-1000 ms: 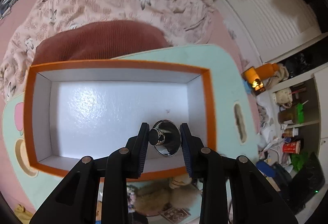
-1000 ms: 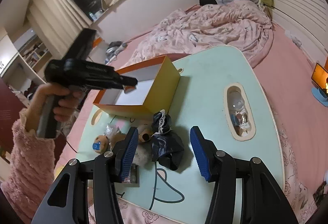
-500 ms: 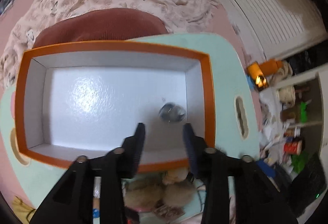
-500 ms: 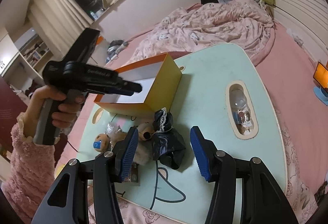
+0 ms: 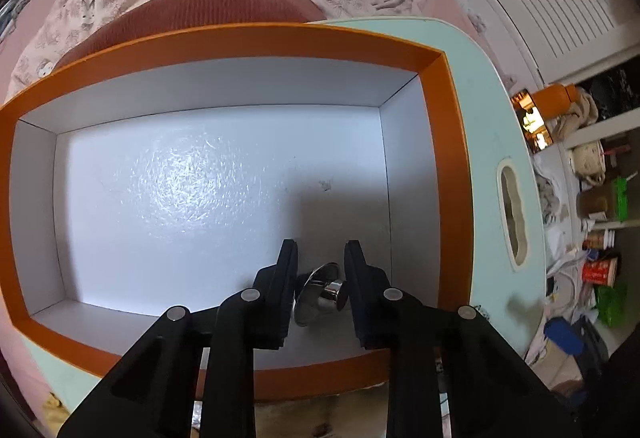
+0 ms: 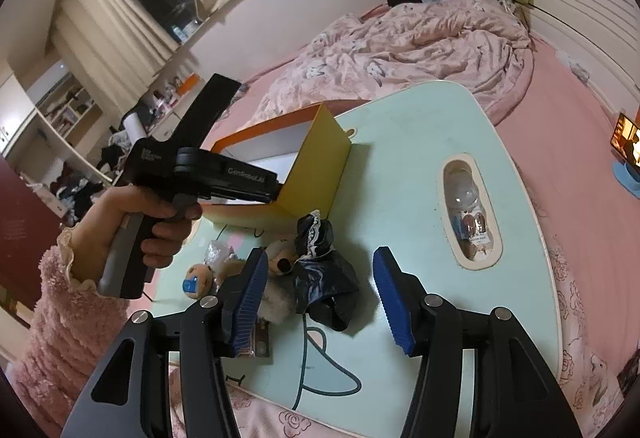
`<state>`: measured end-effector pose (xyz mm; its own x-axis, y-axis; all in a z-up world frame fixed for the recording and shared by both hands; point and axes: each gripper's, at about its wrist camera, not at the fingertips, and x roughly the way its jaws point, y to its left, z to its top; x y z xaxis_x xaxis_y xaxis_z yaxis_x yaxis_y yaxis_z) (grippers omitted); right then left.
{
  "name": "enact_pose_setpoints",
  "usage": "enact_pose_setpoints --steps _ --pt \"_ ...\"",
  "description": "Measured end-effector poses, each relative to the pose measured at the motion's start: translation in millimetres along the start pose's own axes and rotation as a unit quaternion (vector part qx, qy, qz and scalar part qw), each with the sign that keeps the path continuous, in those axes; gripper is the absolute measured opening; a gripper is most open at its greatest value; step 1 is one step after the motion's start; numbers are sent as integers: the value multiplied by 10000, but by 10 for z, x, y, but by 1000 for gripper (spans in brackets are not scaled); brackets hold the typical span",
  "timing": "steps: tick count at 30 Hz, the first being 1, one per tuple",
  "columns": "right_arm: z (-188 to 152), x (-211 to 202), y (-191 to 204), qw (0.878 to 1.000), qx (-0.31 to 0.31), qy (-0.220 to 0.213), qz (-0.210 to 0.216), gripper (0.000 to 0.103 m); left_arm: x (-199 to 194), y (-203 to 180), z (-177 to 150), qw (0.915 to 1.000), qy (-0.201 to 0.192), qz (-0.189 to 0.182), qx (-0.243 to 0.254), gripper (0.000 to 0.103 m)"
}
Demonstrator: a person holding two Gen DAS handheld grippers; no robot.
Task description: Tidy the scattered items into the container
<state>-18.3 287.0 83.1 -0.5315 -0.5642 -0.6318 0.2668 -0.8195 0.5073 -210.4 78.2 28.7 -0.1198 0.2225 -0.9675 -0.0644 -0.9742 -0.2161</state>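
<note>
A: How far is the tidying?

B: Only the shiny metal knob (image 5: 320, 292) lies inside the orange box (image 5: 444, 157), lower centre; the left gripper (image 5: 320, 258) is closing around it.

A: And the rest?

B: The plush toy (image 6: 276, 266) and black bag (image 6: 324, 278) wait on the surface (image 6: 400, 165); the right gripper (image 6: 320, 282) is released.

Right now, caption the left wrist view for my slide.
Left tongs closing around a shiny metal knob lying inside the orange box.

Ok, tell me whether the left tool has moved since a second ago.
Yes. The left tool has dropped closer to the floor of the orange box, which now fills more of its view; its jaws are closing around the shiny metal knob.
</note>
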Motion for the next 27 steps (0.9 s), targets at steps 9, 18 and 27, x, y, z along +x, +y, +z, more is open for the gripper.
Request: enact_pose_setpoints --steps 9,18,27 --pt "-2 31 23 10000 -66 45 19 54 -362 -19 32 9994 -273 -190 41 14" --pt "-49 70 36 9999 -89 102 22 54 -211 28 14 9980 558 -259 -169 70" --pt "-36 42 -4 10000 -33 59 -4 55 43 -6 -1 9966 763 239 188 26"
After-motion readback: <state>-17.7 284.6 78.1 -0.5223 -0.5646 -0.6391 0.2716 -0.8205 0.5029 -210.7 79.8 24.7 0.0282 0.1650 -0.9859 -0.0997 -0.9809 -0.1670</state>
